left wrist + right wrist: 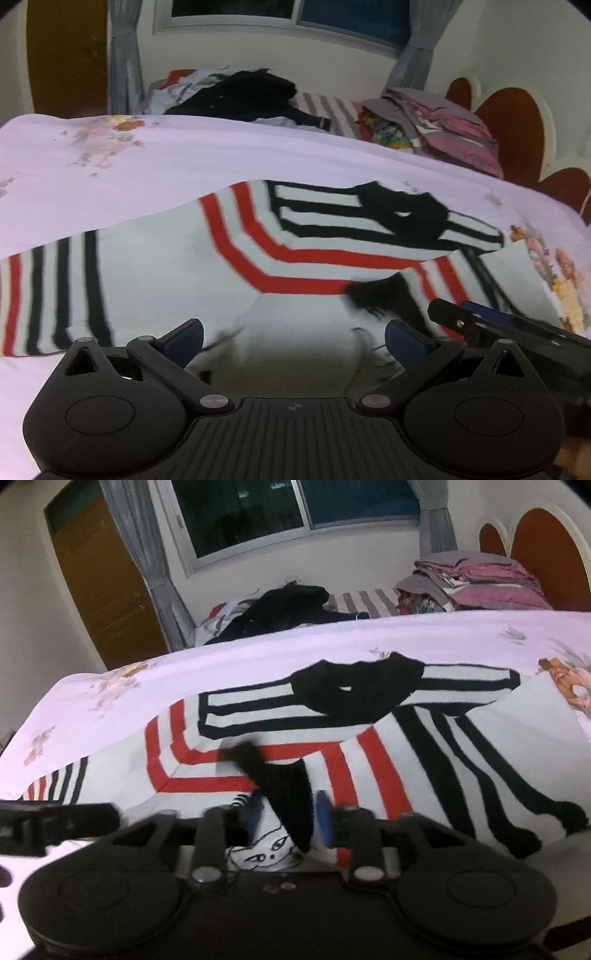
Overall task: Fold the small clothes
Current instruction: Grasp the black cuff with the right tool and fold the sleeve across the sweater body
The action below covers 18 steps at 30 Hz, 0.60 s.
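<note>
A white sweater (166, 266) with red and black stripes and a black collar (402, 214) lies spread on the pink bed sheet (221, 147). One sleeve is folded across the chest, and its black cuff (384, 295) rests on the red stripes. My left gripper (291, 332) hangs wide open just above the sweater's white body, holding nothing. In the right wrist view the cuff (291, 794) lies between the parted blue pads of my right gripper (288, 812), which do not seem to press on it; the view is blurred. The sweater (461, 760) fills that frame.
A heap of dark clothes (288, 602) lies at the far side of the bed. Folded pink and grey laundry (480, 576) is stacked by the brown headboard (535, 554). A wooden door (103, 590) stands at the left, and a curtained window is behind.
</note>
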{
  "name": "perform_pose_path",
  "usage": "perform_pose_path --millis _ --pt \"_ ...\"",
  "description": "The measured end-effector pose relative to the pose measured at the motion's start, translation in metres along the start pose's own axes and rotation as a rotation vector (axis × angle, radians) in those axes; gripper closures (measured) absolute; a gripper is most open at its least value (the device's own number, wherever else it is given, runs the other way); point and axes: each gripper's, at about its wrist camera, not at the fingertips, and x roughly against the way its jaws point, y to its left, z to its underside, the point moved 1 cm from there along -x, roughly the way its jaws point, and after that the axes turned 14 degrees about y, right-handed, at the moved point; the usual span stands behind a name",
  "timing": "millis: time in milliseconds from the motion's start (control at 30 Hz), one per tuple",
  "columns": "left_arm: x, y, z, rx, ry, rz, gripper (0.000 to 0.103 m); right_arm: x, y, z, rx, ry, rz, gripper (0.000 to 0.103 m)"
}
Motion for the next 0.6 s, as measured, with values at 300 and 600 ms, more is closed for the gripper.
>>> perform_pose_path --millis 300,600 --pt "-0.051 -0.044 -0.009 0.0 0.1 0.181 0.0 0.066 -0.068 0.044 -0.006 -0.065 0.243 0.057" --pt "-0.084 -0.059 -0.009 0.055 0.091 0.212 0.055 0.072 -0.155 0.07 -0.167 -0.002 0.369 0.056"
